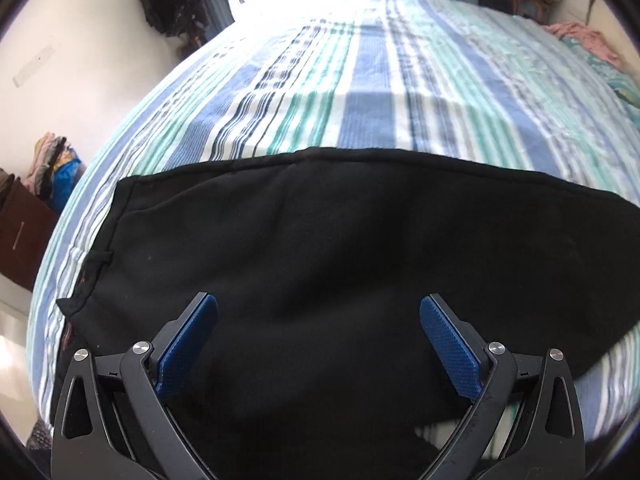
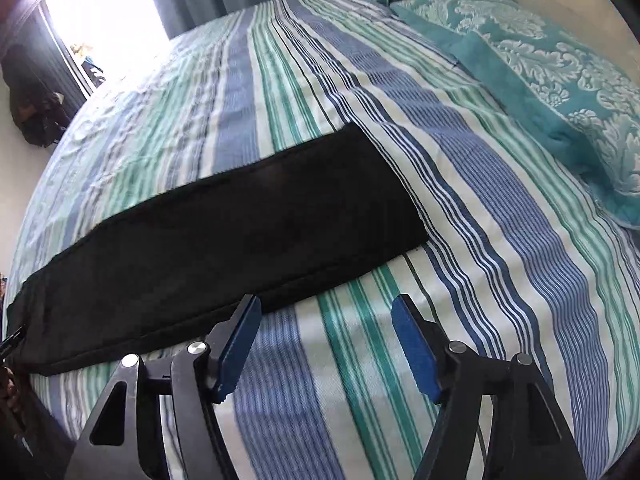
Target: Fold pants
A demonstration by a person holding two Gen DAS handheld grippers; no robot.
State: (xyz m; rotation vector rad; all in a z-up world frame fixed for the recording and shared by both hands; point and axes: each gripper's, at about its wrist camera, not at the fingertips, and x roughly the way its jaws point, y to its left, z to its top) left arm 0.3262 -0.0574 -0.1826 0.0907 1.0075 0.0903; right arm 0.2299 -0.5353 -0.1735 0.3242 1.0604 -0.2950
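Pants [image 1: 320, 248] flat on striped bed [image 1: 380, 80], legs stacked; left gripper [image 1: 318, 312] spread wide above them, right gripper [image 2: 326, 312] wide over sheet, both holding nothing

My left gripper [image 1: 318, 308] and right gripper [image 2: 326, 312] look alike: black angular linkage arms, round silver pivot screws, and textured blue pads [image 1: 450, 350] lining the jaws.
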